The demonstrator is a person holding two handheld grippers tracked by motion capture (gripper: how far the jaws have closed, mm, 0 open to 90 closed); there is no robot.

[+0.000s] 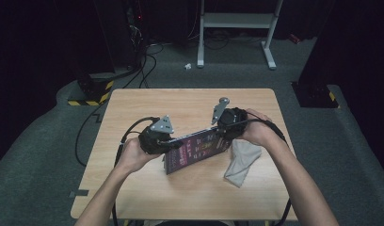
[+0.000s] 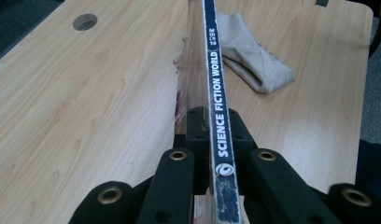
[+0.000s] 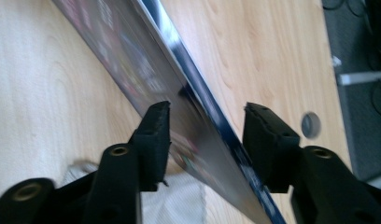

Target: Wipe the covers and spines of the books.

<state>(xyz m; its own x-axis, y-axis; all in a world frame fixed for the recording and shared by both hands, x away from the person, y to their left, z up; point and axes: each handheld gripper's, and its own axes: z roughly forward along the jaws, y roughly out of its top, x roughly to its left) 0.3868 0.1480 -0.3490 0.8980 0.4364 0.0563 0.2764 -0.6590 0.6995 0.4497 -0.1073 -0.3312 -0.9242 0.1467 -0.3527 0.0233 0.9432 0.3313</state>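
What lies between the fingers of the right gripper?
In the right gripper view, the magazine runs between the right gripper fingers, which stand apart from it.

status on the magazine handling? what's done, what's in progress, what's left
Done: the left gripper is clamped on the spine of the magazine, holding it on edge above the table. In hand: the right gripper straddles the far end, jaws open, not pressing. Left: probably closing that second grip. The cloth lies untouched.

One magazine (image 1: 196,149), one folded beige cloth (image 1: 242,162) and one wooden bench (image 1: 190,106). Two tools are in hand: the left tool (image 1: 167,141) and the right tool (image 1: 217,133).
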